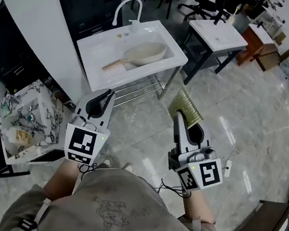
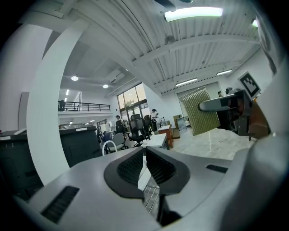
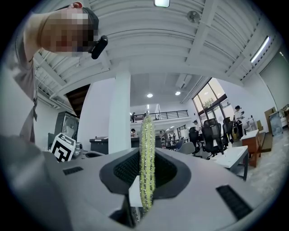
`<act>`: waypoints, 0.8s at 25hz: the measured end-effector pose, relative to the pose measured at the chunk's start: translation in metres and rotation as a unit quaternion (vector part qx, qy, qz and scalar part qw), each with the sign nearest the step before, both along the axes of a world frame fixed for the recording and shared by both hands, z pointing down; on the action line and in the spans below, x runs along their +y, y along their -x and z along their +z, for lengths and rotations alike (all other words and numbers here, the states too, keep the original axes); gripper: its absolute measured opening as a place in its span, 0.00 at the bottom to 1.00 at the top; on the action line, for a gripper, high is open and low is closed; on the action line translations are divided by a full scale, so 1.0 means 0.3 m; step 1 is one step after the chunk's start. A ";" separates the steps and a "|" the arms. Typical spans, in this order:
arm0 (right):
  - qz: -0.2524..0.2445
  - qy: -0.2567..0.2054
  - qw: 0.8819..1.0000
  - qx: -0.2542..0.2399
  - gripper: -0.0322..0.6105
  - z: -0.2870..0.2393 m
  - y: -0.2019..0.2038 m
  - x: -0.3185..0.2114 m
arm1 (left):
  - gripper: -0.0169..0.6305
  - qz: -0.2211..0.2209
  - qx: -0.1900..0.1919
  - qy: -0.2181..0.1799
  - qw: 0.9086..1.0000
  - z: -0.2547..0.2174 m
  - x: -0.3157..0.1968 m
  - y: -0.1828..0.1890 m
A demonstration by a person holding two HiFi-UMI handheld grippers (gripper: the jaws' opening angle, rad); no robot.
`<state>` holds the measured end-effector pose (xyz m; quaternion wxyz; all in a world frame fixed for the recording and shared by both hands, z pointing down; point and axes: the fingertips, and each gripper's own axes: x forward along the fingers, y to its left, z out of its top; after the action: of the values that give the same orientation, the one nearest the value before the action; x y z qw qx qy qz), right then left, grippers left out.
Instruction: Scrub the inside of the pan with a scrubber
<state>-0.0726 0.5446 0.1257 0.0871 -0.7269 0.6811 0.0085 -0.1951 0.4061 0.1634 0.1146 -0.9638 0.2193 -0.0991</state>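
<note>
A cream pan (image 1: 144, 52) with a wooden handle lies in the white sink (image 1: 96, 63) ahead of me, under a curved faucet (image 1: 127, 5). My right gripper (image 1: 179, 117) is shut on a green-yellow scrubber (image 1: 186, 107), which sticks out past the jaws above the floor, well short of the sink. In the right gripper view the scrubber (image 3: 146, 158) stands edge-on between the pads of the right gripper (image 3: 146, 153). My left gripper (image 1: 106, 96) is shut and holds nothing; its pads meet in the left gripper view (image 2: 144, 155), where the scrubber (image 2: 201, 111) shows at the right.
The sink stands on a metal frame with a wire shelf (image 1: 138, 87). A white table (image 1: 217, 35) is to its right. A marble-patterned box (image 1: 29, 114) sits at my left, a dark stool (image 1: 262, 227) at lower right. Office chairs (image 2: 135, 128) stand farther back.
</note>
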 end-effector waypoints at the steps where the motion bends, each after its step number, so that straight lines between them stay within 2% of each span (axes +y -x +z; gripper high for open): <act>1: -0.001 0.000 1.000 0.000 0.16 0.003 -0.005 0.002 | 0.08 -0.001 0.000 -0.001 1.000 0.000 0.001 -0.006; 11: -0.010 0.004 1.000 -0.003 0.16 0.033 -0.063 0.027 | 0.08 -0.011 -0.002 -0.003 1.000 0.019 0.022 -0.054; 20: -0.016 0.007 1.000 0.001 0.16 0.058 -0.104 -0.055 | 0.08 -0.025 0.002 -0.003 1.000 0.045 -0.061 -0.074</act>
<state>-0.0414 0.5280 0.1431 0.0814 -0.7164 0.6929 0.0031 -0.1730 0.3879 0.1770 0.1144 -0.9579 0.2440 -0.0992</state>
